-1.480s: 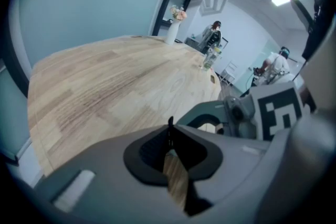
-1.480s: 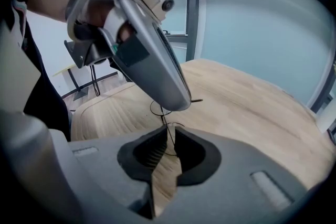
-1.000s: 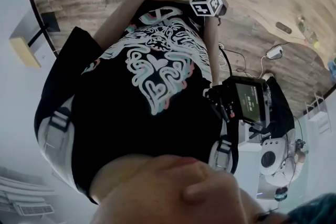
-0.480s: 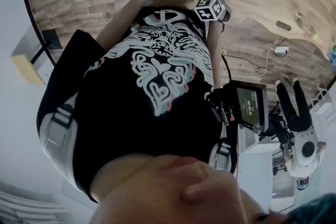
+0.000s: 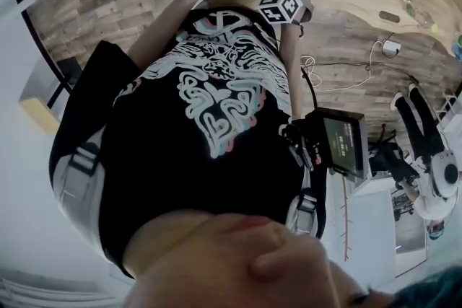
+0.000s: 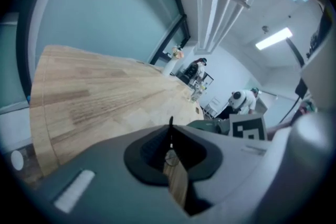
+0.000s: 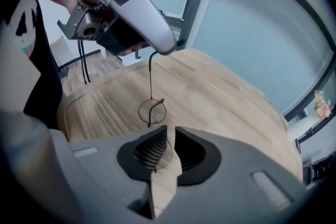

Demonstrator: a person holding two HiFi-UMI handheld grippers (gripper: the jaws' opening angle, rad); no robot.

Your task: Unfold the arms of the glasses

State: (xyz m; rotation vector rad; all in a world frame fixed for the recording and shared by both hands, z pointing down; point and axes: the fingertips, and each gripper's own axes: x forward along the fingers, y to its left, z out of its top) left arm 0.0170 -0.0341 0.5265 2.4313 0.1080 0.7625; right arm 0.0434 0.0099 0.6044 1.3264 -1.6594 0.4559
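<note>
Glasses [image 7: 151, 112] between left gripper [image 7: 159, 51] and right gripper [image 7: 168, 132] show only in gripper views.

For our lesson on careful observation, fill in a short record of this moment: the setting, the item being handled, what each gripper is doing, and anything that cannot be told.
setting: wooden table
item: glasses with thin round rims, held in the air between the two grippers
right gripper: shut on the frame at one lens
left gripper: shut on one thin arm, which runs from the frame up to it
other arm: cannot tell whether folded or open
</note>
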